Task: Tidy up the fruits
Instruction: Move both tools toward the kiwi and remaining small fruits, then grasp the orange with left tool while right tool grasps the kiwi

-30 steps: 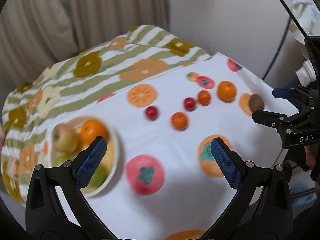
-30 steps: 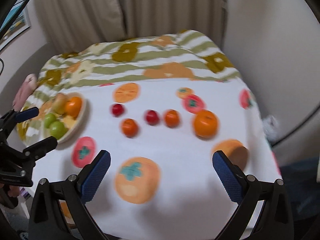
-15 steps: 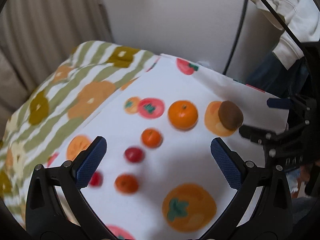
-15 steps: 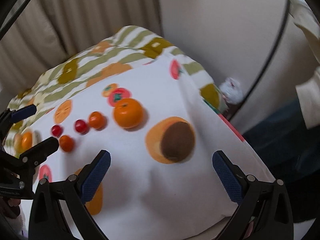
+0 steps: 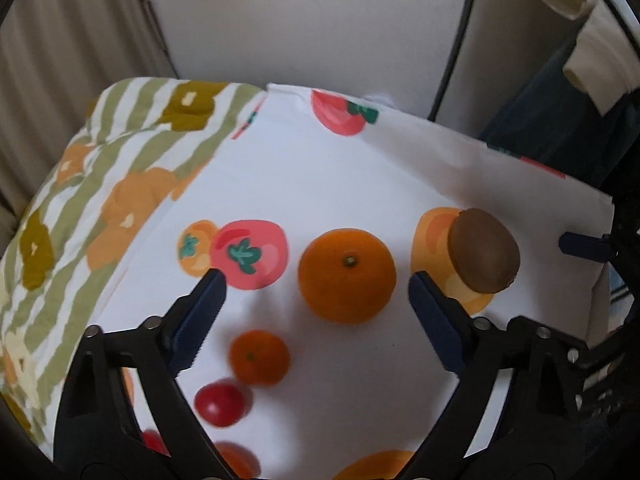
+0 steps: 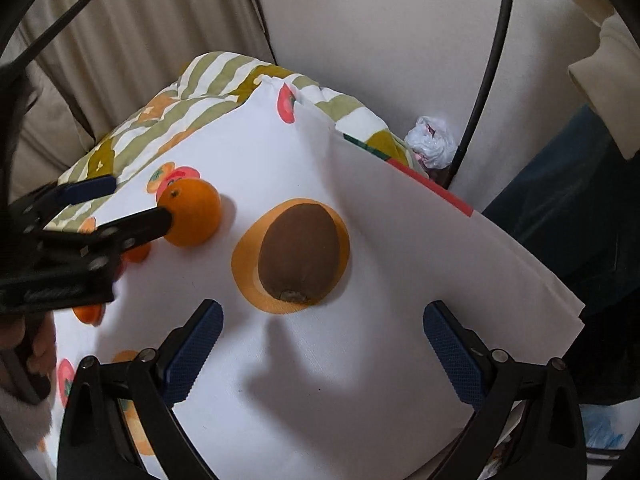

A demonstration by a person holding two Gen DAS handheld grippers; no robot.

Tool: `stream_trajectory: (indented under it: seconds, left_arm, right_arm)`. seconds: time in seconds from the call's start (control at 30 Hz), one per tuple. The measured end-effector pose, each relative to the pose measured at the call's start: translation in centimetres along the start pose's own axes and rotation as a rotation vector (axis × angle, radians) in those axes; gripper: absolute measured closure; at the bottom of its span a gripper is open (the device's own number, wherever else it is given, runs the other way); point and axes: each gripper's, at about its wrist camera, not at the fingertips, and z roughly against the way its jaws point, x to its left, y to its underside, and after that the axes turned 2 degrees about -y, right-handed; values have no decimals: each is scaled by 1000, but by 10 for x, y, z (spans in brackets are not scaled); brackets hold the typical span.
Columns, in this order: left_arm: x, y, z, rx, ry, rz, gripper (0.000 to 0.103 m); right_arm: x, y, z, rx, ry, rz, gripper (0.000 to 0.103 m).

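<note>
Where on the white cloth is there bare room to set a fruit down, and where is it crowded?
Free: the white stretch beyond the large orange and kiwi, toward the wall, and the near corner between the kiwi and the right gripper. Crowded: the left side, where the small orange and red fruit cluster.

Soft, even indoor light, faint shadows on the cloth (image 6: 304, 380), blurred lower fruit, heavy fisheye vignette.
</note>
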Motion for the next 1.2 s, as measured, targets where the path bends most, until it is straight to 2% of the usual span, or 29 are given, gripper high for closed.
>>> stream_trajectory:
  seconds: [0.07,0.13,0.33,0.4,0.57,0.73,1.2]
  left_arm:
    - [-7,-1,-7,17,3,-31,12]
    - [-12,-2,-14,37,10,-50,20]
    - [-16,-2,-27,73,18,-50,29]
    - [-15,-2,-30,80,18,-46,36]
    - [-17,-3,-33,78,9,-46,38]
    - [-13,-2,-33,85,12,-18,38]
    - [-1,-4,-30,80,-26,61,39]
  right_arm:
    - [3,1,-4,6,1,12,3]
    - [5,0,-7,6,2,27,5]
    - [9,-3,-15,16,-4,56,17]
    - [8,-3,-16,15,-5,64,18]
    - [6,-7,-19,17,-19,68,19]
    - [11,-16,-26,16,-24,107,30]
    - [20,-29,-39,25,-55,177,42]
